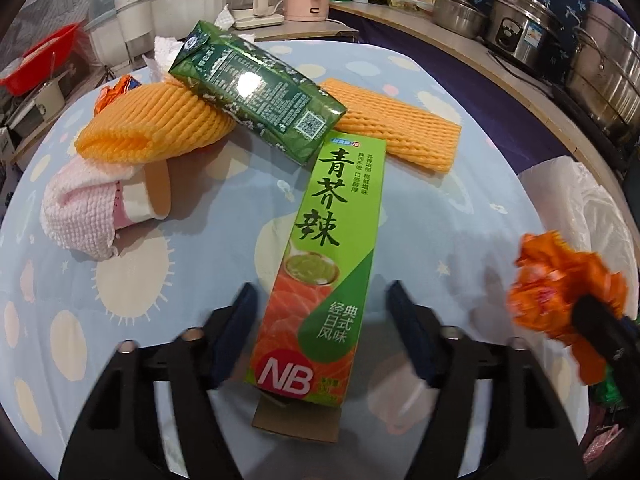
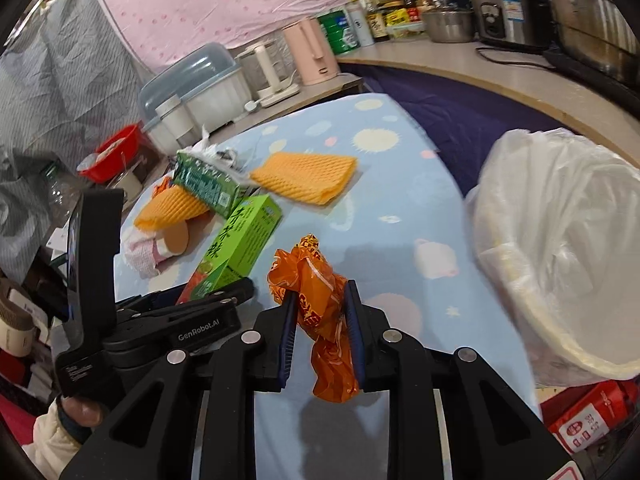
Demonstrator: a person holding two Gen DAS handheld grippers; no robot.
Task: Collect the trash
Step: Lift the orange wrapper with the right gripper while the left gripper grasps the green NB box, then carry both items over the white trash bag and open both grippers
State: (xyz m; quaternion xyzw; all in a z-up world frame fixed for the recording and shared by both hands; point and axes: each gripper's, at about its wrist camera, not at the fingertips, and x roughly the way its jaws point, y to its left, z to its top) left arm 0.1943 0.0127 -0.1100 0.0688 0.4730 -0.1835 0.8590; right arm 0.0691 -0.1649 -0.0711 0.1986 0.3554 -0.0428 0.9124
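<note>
My left gripper (image 1: 322, 312) is open, its fingers on either side of the near end of a bright green wasabi box (image 1: 320, 272) lying on the table; the box also shows in the right wrist view (image 2: 236, 248). My right gripper (image 2: 322, 312) is shut on a crumpled orange wrapper (image 2: 320, 300), held above the table; the wrapper also shows in the left wrist view (image 1: 560, 280). A dark green carton (image 1: 256, 88) leans on an orange foam net (image 1: 160, 120). A second foam net (image 1: 400, 124) lies flat behind. A pink-white foam net (image 1: 84, 208) lies left.
A bin lined with a white plastic bag (image 2: 568, 248) stands right of the table. The table has a light blue patterned cloth (image 1: 200, 280). Crumpled tissue (image 1: 168, 52) lies behind the carton. Kettles, bottles and steel pots (image 1: 528, 28) line the back counter.
</note>
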